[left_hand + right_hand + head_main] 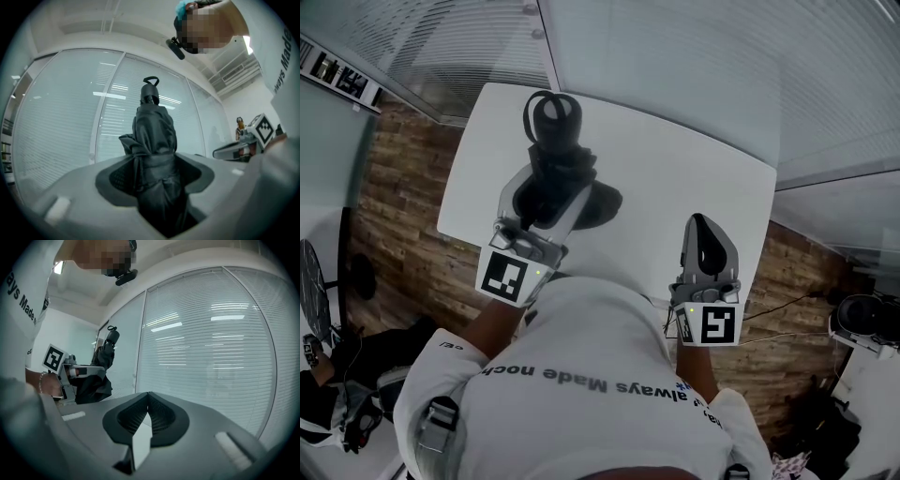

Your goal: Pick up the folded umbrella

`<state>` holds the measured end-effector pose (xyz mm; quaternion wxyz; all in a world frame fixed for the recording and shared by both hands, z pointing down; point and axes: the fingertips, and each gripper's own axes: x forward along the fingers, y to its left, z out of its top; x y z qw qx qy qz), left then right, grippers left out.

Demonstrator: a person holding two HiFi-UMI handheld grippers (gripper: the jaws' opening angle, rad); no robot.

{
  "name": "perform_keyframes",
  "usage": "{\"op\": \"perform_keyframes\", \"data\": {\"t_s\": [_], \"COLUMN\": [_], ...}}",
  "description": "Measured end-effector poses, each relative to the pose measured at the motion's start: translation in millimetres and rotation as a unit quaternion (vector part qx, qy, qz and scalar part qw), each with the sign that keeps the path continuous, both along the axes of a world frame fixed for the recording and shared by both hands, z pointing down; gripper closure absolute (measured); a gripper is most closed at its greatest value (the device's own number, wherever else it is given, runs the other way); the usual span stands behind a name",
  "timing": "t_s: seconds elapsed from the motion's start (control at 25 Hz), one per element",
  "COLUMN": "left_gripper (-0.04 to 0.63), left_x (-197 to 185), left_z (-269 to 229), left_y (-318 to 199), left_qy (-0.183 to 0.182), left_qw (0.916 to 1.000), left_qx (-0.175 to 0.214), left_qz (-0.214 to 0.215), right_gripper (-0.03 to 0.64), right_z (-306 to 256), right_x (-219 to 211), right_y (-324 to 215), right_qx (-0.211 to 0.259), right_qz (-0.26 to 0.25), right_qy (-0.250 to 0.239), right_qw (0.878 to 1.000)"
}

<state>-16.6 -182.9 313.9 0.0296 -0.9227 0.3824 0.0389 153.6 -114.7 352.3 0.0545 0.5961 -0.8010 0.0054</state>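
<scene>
White table point(694, 178) below two hand-held grippers, folded umbrella point(555, 150) held above it.
Lower left in the head view, the left gripper point(551, 195) clamps the black umbrella around its bunched body, strap loop pointing away. Lower right, the right gripper point(148, 398) has its jaw tips pressed together on nothing. Blinds point(675, 56) behind glass fill the far side.

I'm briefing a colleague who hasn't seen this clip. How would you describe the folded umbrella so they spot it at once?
Find the white table beside the glass wall with blinds. Over its left part, the left gripper clamps a black crumpled fabric bundle: the folded umbrella. The looped strap at its far end marks it out; the right gripper holds nothing.
</scene>
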Motion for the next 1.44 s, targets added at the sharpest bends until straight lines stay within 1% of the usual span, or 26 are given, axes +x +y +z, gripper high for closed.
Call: {"op": "perform_keyframes", "data": {"t_s": [0.2,0.32,0.48,0.64,0.72,0.96,1.12,1.44], "left_gripper": [0.350,0.350,0.350,0.350,0.350,0.350,0.349,0.348], "left_x": [-7.3,-2.3,0.4,-1.1,-1.4,-2.0,-0.3,-0.6], "left_z": [2.0,1.2,3.7,4.9,4.5,5.3,5.5,7.6], "left_y": [0.2,2.7,2.3,2.4,2.5,0.3,1.4,1.5], "left_qy": [-0.003,0.000,-0.002,-0.001,0.000,0.001,-0.003,-0.006], "left_qw": [1.0000,1.0000,0.9999,0.9999,0.9999,0.9999,0.9999,0.9999], "left_qx": [0.008,0.002,0.001,-0.001,-0.005,0.000,-0.007,0.001], "left_qz": [0.002,0.006,0.010,0.013,0.012,0.012,0.012,0.016], "right_gripper": [0.615,0.615,0.615,0.615,0.615,0.615,0.615,0.615], "right_z": [1.0,2.5,6.0,4.7,4.9,6.4,5.1,4.2], "right_x": [-3.8,-3.0,-4.4,-5.9,-6.9,-6.1,-4.7,-4.4], "right_y": [-4.2,-3.3,-4.5,-5.6,-5.4,-7.6,-6.8,-8.2], "right_qx": [-0.001,-0.004,-0.013,-0.012,-0.012,-0.015,-0.014,-0.015], "right_qz": [-0.001,-0.004,-0.003,-0.001,-0.001,-0.001,0.000,0.000], "right_qy": [0.001,0.000,0.015,0.023,0.024,0.019,0.017,0.016], "right_qw": [1.000,1.000,1.000,1.000,1.000,1.000,1.000,1.000]}}
